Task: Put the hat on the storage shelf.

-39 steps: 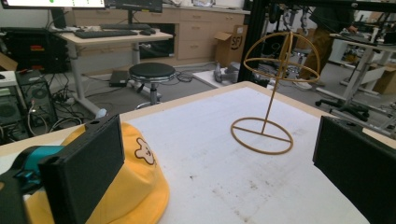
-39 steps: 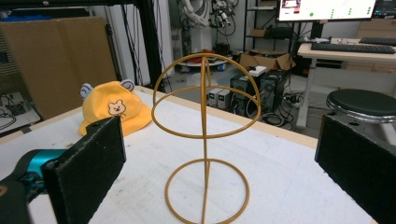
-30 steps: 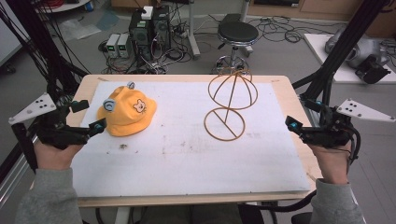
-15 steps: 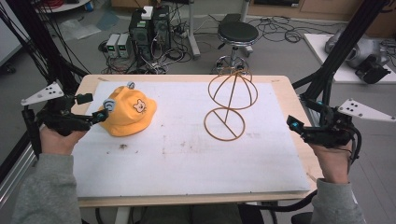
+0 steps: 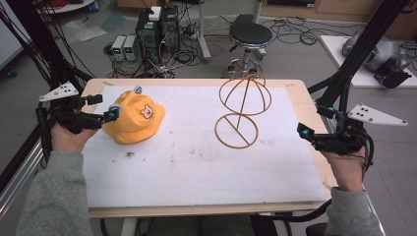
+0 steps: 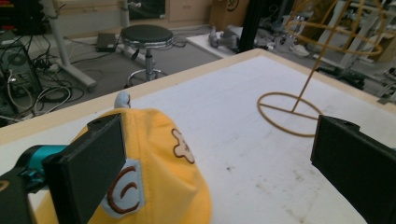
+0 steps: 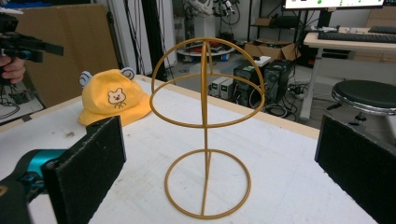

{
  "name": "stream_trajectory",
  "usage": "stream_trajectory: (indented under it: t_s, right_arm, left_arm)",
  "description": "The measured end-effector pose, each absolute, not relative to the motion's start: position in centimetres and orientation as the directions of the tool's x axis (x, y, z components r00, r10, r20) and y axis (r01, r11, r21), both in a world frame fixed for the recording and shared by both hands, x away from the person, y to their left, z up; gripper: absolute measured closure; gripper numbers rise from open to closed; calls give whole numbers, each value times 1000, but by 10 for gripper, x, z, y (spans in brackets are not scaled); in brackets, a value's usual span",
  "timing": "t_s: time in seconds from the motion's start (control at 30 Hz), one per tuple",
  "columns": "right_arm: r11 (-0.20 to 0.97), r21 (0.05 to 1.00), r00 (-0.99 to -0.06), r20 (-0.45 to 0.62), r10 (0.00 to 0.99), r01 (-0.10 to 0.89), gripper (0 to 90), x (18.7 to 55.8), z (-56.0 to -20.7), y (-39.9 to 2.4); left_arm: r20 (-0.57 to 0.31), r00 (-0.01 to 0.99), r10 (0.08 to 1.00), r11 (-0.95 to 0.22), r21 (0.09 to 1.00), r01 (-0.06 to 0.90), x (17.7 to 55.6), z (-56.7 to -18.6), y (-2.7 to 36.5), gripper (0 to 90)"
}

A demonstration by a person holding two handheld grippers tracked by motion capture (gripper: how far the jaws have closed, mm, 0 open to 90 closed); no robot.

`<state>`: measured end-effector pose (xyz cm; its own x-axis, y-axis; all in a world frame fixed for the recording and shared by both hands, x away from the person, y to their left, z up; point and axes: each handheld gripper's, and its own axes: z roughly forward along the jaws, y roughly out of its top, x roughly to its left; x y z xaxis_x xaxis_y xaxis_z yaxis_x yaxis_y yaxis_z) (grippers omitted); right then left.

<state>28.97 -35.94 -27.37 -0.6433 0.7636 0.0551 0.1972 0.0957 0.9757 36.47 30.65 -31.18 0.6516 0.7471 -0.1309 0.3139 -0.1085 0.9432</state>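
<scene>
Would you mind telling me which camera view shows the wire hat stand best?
The right gripper view: the wire hat stand stands whole and close, dome, stem and base ring all clear. The high view shows it whole but smaller, from above. The left gripper view catches its base ring and part of the dome, cut by the frame's edge.

The bucket hat is bright orange-yellow, with a small cream bear face outlined in brown on its crown, two pale grey-blue ears, and a pale grey-blue patch bearing a brown curl on its side. The wire hat stand at the far middle is mustard gold all over. The counter has a white top flecked with small dark marks and a light wood edge. Each hand-held gripper, left and right, is black with a teal joint and a grey plate dotted white. The sleeves are grey. The stool beyond has a black seat.
</scene>
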Motion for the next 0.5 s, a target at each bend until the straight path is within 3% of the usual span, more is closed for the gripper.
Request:
stream_trajectory:
  t_s: [0.5]
  right_arm:
    - [97,975,-657,60,752,200,13,292,-274,-359]
  left_arm:
    - [-119,636,763,-150,923,354,402,-319,297,37]
